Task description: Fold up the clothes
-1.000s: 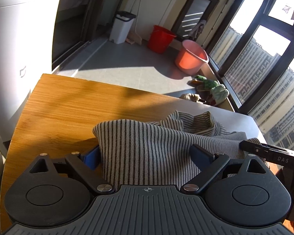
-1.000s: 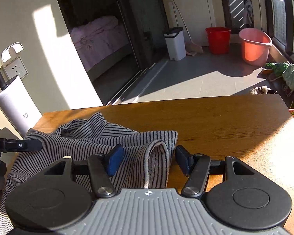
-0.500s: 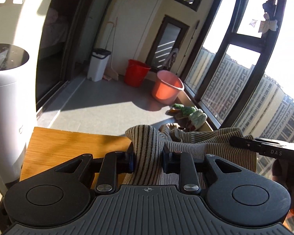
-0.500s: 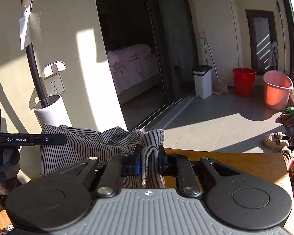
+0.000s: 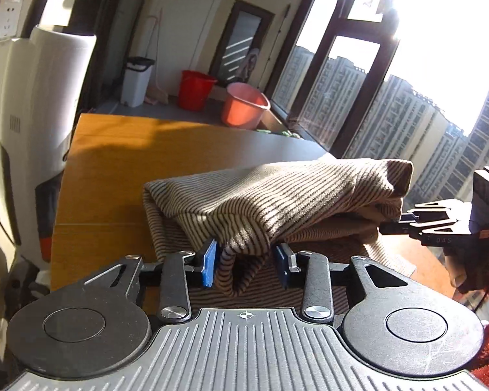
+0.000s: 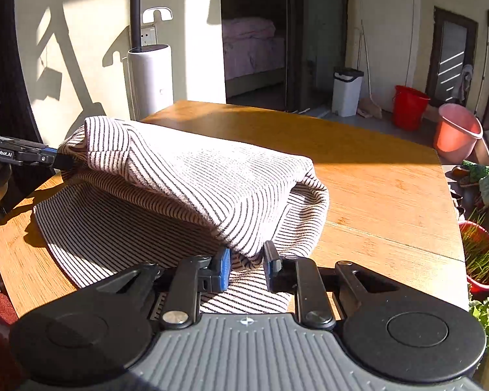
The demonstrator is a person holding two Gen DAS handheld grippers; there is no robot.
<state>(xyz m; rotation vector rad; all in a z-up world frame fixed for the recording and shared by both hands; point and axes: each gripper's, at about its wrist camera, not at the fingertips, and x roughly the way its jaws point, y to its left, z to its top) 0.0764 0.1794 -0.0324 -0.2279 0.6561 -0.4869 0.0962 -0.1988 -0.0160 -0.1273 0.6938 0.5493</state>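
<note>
One striped garment (image 5: 277, 202) is recorded, folded over on itself, with its lower layer lying on the tabletop (image 5: 114, 169) and its upper fold raised between two grippers. The left gripper (image 5: 246, 265) is seen with jaws partly spread; a hanging fold of the fabric sits between the blue pads (image 5: 209, 262), and whether it is pinched cannot be told. The right gripper (image 6: 246, 265) is likewise seen with jaws slightly apart around a corner of the fabric; a firm pinch cannot be confirmed.

One wooden tabletop is noted, lit by strong sunlight with shadow across its far part. Beyond it, two buckets are counted: one red bucket (image 6: 409, 107) and one pink bucket (image 6: 456, 132), standing near each other on the grey floor. One white bin (image 6: 347, 91) with a dark lid is placed by the wall. One white cylindrical appliance (image 6: 150, 81) stands beside the tabletop below a wall socket (image 6: 148, 36). A bed (image 6: 251, 49) with pink bedding is visible through a doorway. Tall windows (image 5: 358, 97) show apartment blocks outside.
</note>
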